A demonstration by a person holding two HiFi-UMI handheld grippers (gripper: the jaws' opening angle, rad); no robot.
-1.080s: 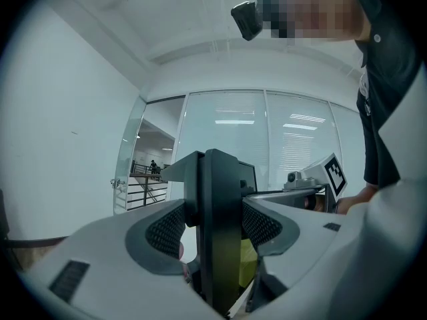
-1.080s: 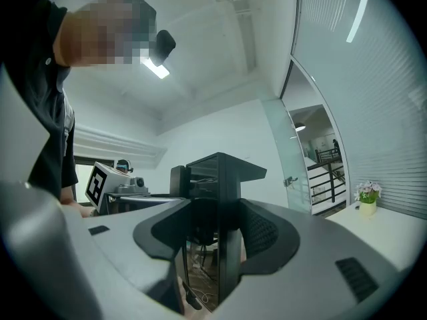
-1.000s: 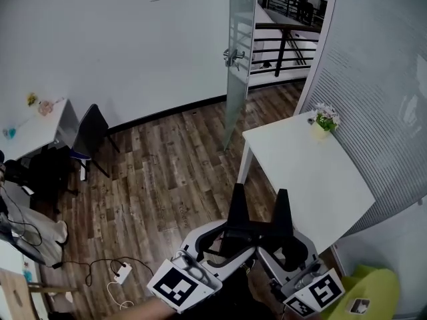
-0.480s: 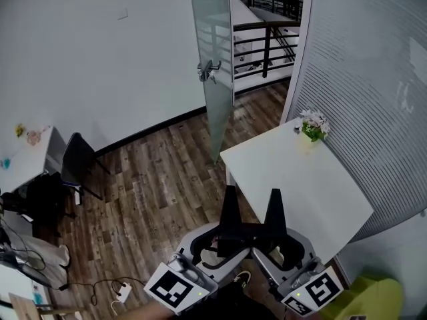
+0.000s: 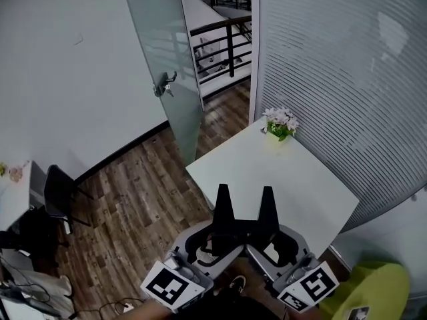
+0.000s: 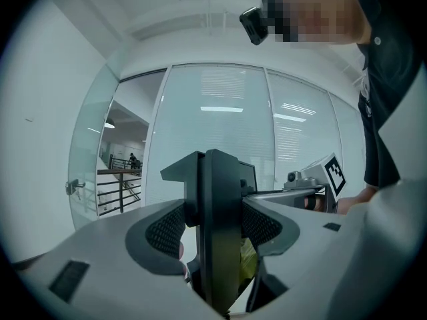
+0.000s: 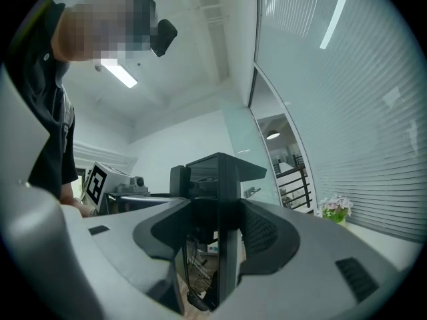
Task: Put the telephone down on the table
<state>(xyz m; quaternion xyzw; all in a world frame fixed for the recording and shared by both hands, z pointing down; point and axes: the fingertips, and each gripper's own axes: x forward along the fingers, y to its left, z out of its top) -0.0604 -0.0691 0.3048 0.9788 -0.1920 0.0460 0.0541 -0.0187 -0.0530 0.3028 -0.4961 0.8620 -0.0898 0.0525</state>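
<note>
Left tool (image 5: pixel 222 195) and right tool (image 5: pixel 267 196) are both clenched, nothing seen between the jaws. No telephone shows in any view. The white counter (image 5: pixel 300 179) lies just ahead of you, nearer your right tool, with flowers (image 5: pixel 279 121) at its far corner.

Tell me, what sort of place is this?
Probably an office meeting room: a frosted glass door, a striped glass partition, and a white table bearing a small flower pot.
</note>
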